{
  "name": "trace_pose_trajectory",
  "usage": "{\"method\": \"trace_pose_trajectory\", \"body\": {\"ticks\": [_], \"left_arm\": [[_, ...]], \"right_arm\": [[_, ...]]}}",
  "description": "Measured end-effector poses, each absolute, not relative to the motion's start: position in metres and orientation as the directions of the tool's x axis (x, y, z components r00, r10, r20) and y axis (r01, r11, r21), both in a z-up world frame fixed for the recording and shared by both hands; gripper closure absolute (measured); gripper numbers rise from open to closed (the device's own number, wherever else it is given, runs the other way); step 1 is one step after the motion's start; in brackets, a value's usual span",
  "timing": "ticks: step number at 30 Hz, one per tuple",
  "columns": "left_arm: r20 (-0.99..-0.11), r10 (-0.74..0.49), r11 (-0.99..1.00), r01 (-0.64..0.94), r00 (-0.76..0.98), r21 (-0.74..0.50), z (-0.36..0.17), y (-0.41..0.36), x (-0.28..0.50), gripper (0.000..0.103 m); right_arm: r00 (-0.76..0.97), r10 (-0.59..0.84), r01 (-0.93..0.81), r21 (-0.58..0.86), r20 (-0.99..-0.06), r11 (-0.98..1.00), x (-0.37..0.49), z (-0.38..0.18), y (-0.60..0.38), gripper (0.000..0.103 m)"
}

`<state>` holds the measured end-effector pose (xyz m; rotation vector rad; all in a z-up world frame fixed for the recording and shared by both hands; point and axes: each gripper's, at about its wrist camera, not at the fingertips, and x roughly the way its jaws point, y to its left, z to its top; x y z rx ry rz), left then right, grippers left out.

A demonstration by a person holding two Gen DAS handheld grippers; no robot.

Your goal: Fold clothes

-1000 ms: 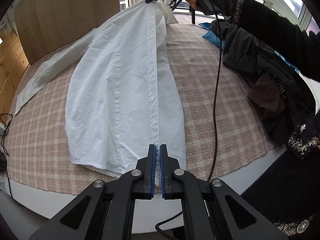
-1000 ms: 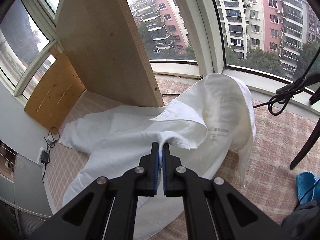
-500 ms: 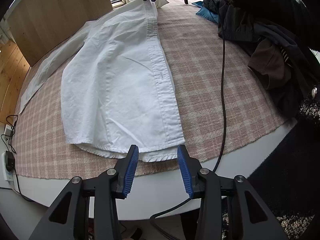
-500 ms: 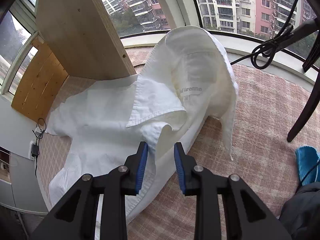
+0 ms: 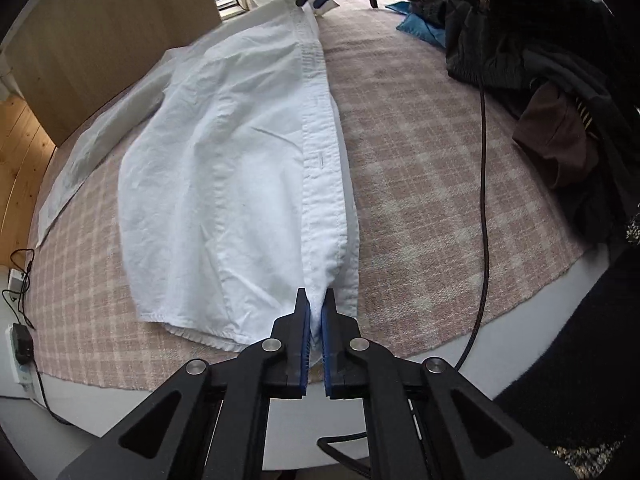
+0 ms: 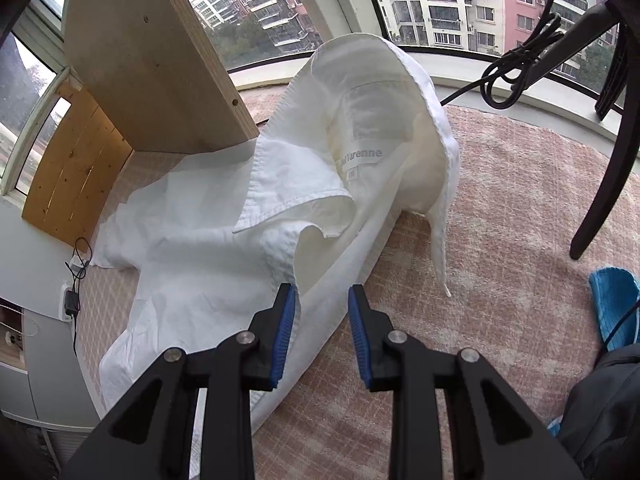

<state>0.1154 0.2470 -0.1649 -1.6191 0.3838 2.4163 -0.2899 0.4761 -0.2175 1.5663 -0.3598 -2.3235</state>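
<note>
Bare checked cloth (image 5: pixel 420 152) lies open right of the shirt (image 5: pixel 224 168); a cable (image 5: pixel 483 184) and dark clothes pile (image 5: pixel 560 92) crowd beyond.

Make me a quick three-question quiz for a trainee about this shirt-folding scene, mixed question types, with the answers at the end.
1. True or false: the left gripper is shut on the hem of the white shirt.
2. Multiple choice: the right gripper is A) open beside the collar, B) shut on a sleeve, C) holding the cable.
3. Fill in: the shirt lies on a pink ____ cloth.

Key: 1 true; 2 A; 3 checked.
</note>
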Motion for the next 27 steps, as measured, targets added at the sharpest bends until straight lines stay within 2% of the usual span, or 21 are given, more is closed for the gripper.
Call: {"method": "trace_pose_trajectory", "body": {"ticks": [2, 14, 19, 24, 27], "left_arm": [[-0.914, 0.023, -0.962, -0.257, -0.404, 0.090, -0.149, 0.226, 0.120, 0.099], [-0.885, -0.020, -0.964, -0.225, -0.465, 0.140, -0.133, 0.209, 0.097, 0.099], [-0.843, -0.106, -0.967, -0.142, -0.527, 0.210, -0.111, 0.161, 0.076, 0.099], [-0.804, -0.124, -0.967, -0.110, -0.582, 0.228, -0.091, 0.128, 0.059, 0.099], [-0.791, -0.097, -0.967, -0.132, -0.604, 0.219, -0.082, 0.122, 0.055, 0.099]], "right_arm": [[-0.348, -0.398, 0.124, 0.379, -0.849, -0.917, -0.288, -0.217, 0.476, 0.065], [-0.332, -0.440, 0.090, 0.436, -0.834, -0.895, -0.265, -0.213, 0.480, 0.065], [-0.278, -0.483, 0.194, 0.445, -0.830, -0.875, -0.195, -0.211, 0.448, 0.065], [-0.151, -0.524, 0.304, 0.465, -0.838, -0.831, -0.112, -0.233, 0.391, 0.065], [-0.159, -0.493, 0.322, 0.427, -0.855, -0.845, -0.088, -0.252, 0.365, 0.065]]}}
